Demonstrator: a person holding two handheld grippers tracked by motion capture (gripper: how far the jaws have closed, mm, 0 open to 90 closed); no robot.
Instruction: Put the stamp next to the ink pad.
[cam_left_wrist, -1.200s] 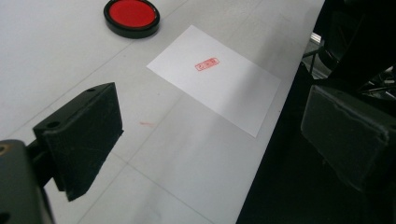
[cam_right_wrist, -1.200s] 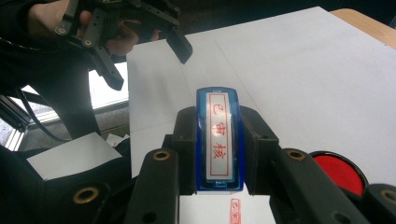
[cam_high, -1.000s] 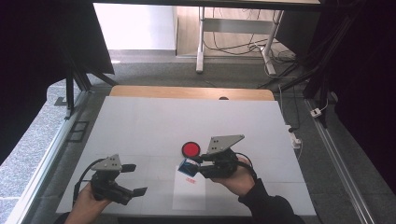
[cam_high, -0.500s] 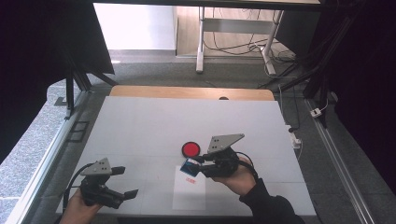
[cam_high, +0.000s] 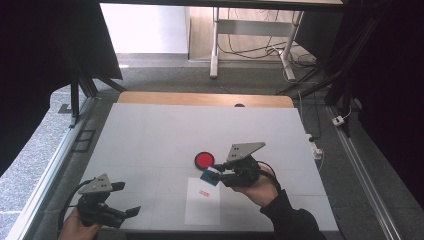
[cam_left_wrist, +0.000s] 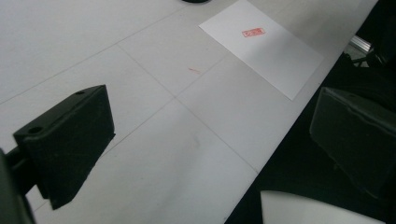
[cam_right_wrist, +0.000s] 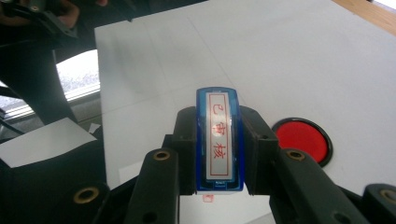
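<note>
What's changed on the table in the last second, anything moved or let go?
The left gripper drew back toward the near left corner of the table, jaws open and empty. The right gripper stayed put, clamped on the blue stamp. The red ink pad and the stamped paper lie as before.

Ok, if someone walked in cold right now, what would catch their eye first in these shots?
Probably the round red ink pad in its black rim, bright against the white table near its middle. Next, the blue rectangular stamp with red characters on its label, clamped in the right hand-held gripper just beside the pad. Below them lies a white sheet of paper bearing a small red stamp mark.
</note>
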